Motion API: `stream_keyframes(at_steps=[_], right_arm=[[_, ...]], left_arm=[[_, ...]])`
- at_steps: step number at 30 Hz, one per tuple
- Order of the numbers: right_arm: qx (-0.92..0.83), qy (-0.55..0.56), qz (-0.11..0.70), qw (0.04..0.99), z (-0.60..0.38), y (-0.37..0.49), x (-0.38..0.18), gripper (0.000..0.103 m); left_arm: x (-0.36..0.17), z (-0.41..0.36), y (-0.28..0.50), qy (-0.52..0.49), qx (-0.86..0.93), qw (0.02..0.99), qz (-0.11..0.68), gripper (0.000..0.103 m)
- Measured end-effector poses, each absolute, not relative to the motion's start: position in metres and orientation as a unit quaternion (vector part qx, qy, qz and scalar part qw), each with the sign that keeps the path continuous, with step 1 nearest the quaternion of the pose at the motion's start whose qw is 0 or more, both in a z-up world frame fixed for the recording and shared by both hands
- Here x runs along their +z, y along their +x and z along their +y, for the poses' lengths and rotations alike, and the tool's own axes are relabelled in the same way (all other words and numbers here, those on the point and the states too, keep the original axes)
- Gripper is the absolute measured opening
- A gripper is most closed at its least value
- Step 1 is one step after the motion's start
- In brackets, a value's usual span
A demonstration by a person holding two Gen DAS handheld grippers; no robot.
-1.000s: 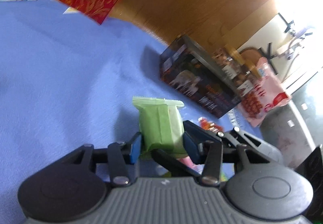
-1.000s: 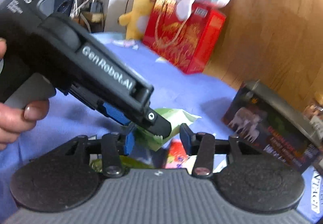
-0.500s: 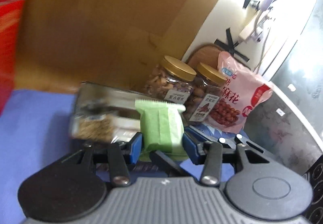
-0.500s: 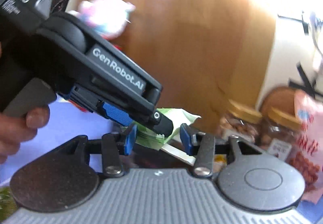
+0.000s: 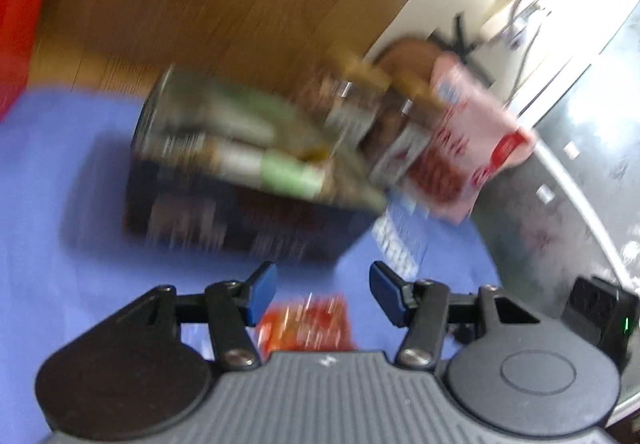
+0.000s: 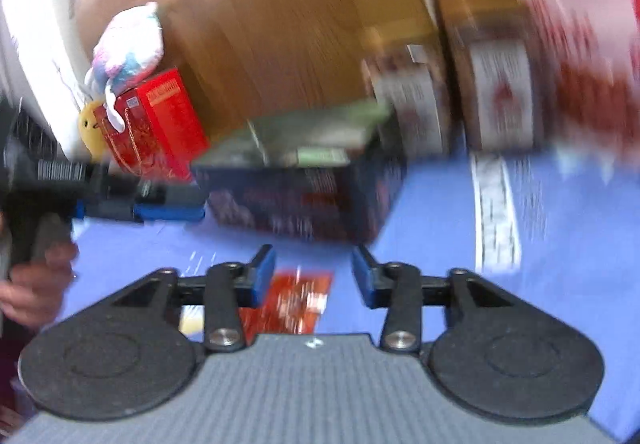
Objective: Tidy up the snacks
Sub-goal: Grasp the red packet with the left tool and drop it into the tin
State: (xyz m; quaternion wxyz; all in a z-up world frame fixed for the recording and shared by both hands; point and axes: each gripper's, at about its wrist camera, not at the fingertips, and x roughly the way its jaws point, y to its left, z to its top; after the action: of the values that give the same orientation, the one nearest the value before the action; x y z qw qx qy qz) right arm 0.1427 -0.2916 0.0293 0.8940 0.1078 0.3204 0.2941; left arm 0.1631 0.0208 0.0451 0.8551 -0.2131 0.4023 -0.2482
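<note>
We see both grippers empty – left gripper [image 5: 323, 290] just opening, right gripper [image 6: 313, 278] just closing, fingers apart – before the dark snack box [image 5: 240, 219] on the blue surface [image 5: 60, 203].

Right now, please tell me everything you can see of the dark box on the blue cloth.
The dark box is rectangular and looks like printed cardboard, with blurred red and pale graphics on its sides. It rests on the blue cloth, open at the top, with packets inside, among them a green packet. Two jars stand close behind it; whether they touch it the blur hides. No fingers touch it.
</note>
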Motion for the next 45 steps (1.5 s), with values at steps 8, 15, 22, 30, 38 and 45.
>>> stream_keyframes(at_steps=[8, 15, 22, 30, 38, 45], right_arm=[[0.311, 0.201, 0.414, 0.832, -0.294, 0.17, -0.005, 0.03], [0.358, 0.243, 0.419, 0.799, -0.272, 0.17, -0.013, 0.034], [0.362, 0.231, 0.406, 0.807, -0.268, 0.153, 0.002, 0.015], [0.392, 0.218, 0.311, 0.838, -0.254, 0.155, 0.065, 0.012], [0.364, 0.203, 0.272, 0.867, -0.206, 0.209, 0.087, 0.012], [0.309, 0.148, 0.29, 0.894, -0.18, 0.229, 0.063, 0.039]], left_arm=[[-0.006, 0.015, 0.149, -0.264, -0.227, 0.821, 0.452, 0.05], [-0.009, 0.016, 0.148, -0.276, -0.216, 0.824, 0.446, 0.045], [-0.008, 0.018, 0.144, -0.275, -0.202, 0.825, 0.451, 0.014], [0.056, 0.023, 0.15, -0.243, -0.222, 0.868, 0.371, 0.012], [0.087, 0.036, 0.216, -0.211, -0.177, 0.9, 0.339, 0.012], [0.061, 0.038, 0.246, -0.173, -0.116, 0.906, 0.369, 0.021]])
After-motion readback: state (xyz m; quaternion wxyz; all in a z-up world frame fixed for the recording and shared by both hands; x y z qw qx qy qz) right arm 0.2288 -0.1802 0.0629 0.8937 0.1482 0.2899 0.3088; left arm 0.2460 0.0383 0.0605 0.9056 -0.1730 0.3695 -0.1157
